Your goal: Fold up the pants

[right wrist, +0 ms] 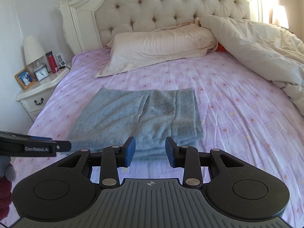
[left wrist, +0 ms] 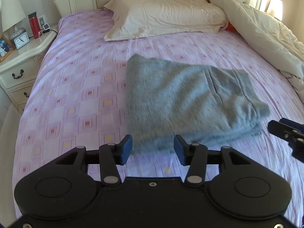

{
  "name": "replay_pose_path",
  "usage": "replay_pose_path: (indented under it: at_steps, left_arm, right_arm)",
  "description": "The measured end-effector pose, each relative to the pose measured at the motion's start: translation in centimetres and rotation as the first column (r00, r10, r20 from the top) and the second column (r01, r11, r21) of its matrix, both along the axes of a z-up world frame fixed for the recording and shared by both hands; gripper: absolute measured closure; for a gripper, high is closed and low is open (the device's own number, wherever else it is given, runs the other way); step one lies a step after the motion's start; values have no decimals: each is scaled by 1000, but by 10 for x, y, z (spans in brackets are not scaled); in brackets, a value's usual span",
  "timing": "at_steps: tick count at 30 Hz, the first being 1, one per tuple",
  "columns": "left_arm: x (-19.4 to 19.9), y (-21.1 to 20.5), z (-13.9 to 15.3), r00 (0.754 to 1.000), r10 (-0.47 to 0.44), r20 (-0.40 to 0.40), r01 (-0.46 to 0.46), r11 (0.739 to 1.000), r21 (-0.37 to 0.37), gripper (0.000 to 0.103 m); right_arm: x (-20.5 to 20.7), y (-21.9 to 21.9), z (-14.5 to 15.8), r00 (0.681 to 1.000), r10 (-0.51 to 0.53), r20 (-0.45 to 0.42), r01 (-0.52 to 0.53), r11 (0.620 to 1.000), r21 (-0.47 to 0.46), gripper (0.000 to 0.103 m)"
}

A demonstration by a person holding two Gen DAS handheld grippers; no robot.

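The grey pants (left wrist: 182, 102) lie folded into a flat rectangle on the pink patterned bed sheet (left wrist: 76, 87); they also show in the right wrist view (right wrist: 136, 117). My left gripper (left wrist: 153, 149) is open and empty, just in front of the pants' near edge. My right gripper (right wrist: 150, 151) is open and empty, also just short of the near edge. The right gripper shows at the right edge of the left wrist view (left wrist: 285, 131). The left gripper shows at the left edge of the right wrist view (right wrist: 47, 145).
A cream pillow (left wrist: 163, 17) lies at the tufted headboard (right wrist: 171, 5). A bunched cream duvet (left wrist: 266, 39) covers the bed's right side. A white nightstand (left wrist: 20, 60) on the left holds a lamp, clock, red bottle and framed photo.
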State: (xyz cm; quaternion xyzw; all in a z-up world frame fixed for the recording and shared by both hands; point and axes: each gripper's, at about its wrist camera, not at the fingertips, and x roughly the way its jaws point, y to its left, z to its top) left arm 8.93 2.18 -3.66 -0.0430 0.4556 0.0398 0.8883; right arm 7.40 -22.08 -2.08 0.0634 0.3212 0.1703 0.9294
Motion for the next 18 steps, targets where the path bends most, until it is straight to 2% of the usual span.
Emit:
replay_pose_path:
  at_steps: [8, 18]
  left_arm:
    - [-20, -10, 3, 1000, -18, -19, 18, 1000, 4, 46]
    - [-23, -10, -3, 999, -14, -37, 14, 1000, 5, 46]
  right_arm:
    - [-16, 8, 3, 1000, -1, 17, 2, 1000, -15, 69]
    - [-17, 11, 4, 999, -8, 38, 10, 999, -35, 69]
